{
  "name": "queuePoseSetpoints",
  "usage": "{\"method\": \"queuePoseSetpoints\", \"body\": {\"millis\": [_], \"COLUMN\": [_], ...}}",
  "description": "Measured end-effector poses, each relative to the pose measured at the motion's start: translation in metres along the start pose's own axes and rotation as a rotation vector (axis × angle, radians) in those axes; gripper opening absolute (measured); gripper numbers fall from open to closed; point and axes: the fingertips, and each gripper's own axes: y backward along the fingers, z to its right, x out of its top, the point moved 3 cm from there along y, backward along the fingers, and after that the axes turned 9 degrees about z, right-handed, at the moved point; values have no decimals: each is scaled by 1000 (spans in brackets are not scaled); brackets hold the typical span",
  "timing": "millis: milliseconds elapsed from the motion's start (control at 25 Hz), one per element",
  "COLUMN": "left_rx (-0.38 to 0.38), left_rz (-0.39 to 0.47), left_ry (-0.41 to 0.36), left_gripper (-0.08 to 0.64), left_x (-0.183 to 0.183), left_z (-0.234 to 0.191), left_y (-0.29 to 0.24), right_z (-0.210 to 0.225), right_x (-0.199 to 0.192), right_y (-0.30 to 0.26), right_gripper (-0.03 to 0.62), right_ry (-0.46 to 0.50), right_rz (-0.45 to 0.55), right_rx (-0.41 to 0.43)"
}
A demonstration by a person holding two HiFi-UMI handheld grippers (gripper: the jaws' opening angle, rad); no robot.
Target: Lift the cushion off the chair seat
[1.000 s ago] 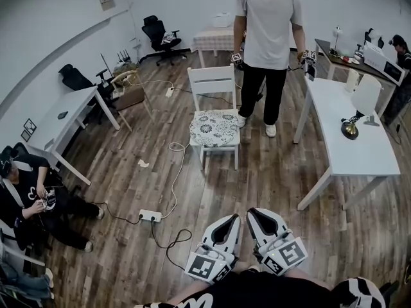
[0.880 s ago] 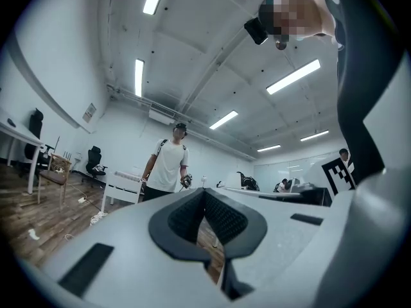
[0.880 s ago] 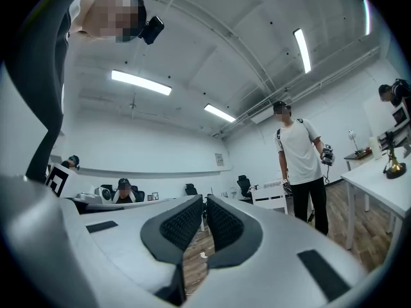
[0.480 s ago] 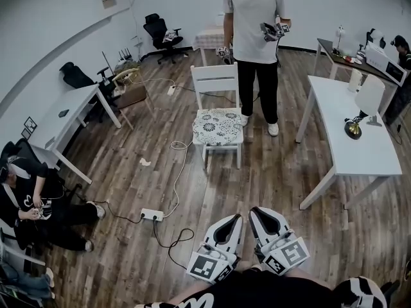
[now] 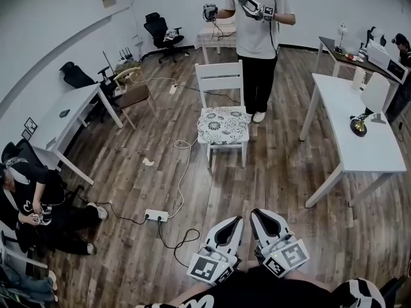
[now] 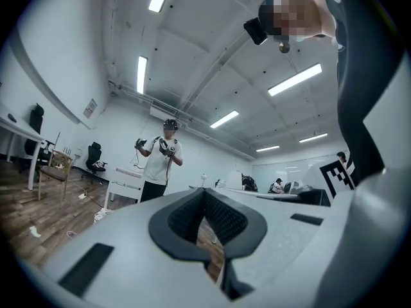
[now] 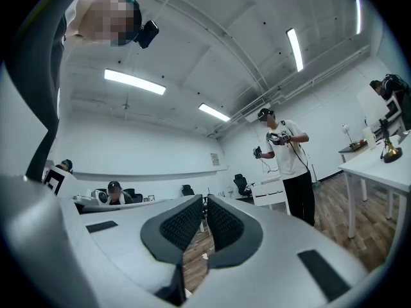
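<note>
Head view: the cushion lies flat on the seat of a white wooden chair near the middle of the room. It is squarish with rounded corners and covers almost the whole seat. The fabric is pale, printed all over with dark round floral medallions. Its edges sit level with the seat edges, and I see no corner lifted or folded. Its back edge runs along the foot of the slatted backrest.

Both tools are low in the head view, close to my body and well apart from the chair, with bare plank floor between. The left gripper points toward the chair. In its own view the ribbed pads meet at the tip, so it is closed with nothing in it. The right gripper sits just beside it, roughly parallel. In its own view the pads stand almost together, closed and empty.

Surroundings: a standing person in a light T-shirt is behind the chair, a device in each raised hand. A white table is at the right with a small lamp on it. A power strip and cable lie on the floor to the left of the chair.
</note>
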Motion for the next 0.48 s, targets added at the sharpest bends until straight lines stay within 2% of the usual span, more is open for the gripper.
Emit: {"method": "queuePoseSetpoints", "body": {"millis": [480], "left_rx": [-43], "left_rz": [-11], "left_ry": [26], "left_gripper": [-2], "left_x": [-6], "left_z": [-15], "left_y": [-8], "right_z": [0], "right_x": [-11], "right_y": [-8], "right_gripper": [37], "right_ry": [-1], "right_rz": [-7], "right_rx": [-35]}}
